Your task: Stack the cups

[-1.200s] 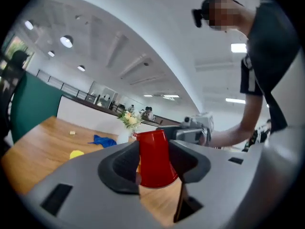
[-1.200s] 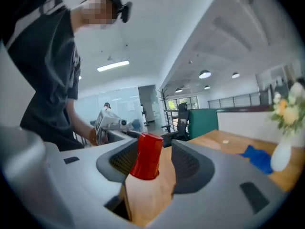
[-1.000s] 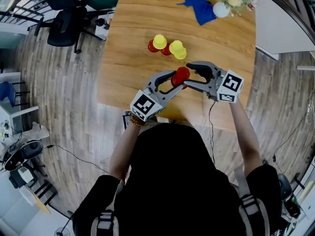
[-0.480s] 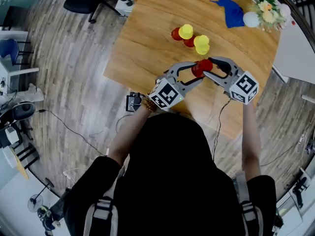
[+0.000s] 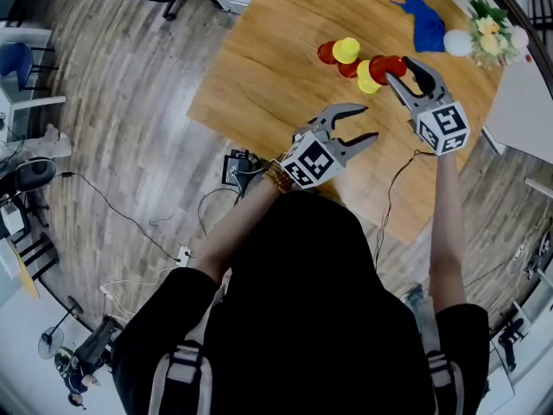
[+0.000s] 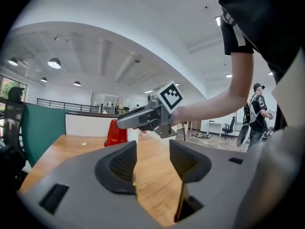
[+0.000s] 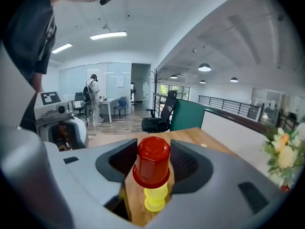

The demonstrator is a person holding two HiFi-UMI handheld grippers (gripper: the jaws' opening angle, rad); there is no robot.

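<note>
While reaching out over the table (image 5: 259, 85), grips with the right gripper (image 5: 403, 71). Pinches a red cup (image 7: 153, 159) upside down between the two pads, bottom pointing up. Has just been closing those jaws a little, with the red cup between them. Hangs the red cup right above a yellow cup (image 7: 155, 197), which is upside down too, just past the fingertips and a bit lower. Cannot tell whether the two cups touch. Holds the left gripper (image 5: 370, 122) nearer to the body, off to the left of the right gripper and well apart from it. Shows its jaws wide apart there, with nothing between them, only bare wood of the table below. Points that left gripper across the table toward the right one. Finds a small bunch of other cups (image 5: 346, 50), yellow and red, just to the left of the right gripper's tips, one yellow sitting on top of a red. Sees a blue cloth (image 5: 428, 26) farther out past those tips, and some flowers (image 5: 488, 33) off to the right of it.
</note>
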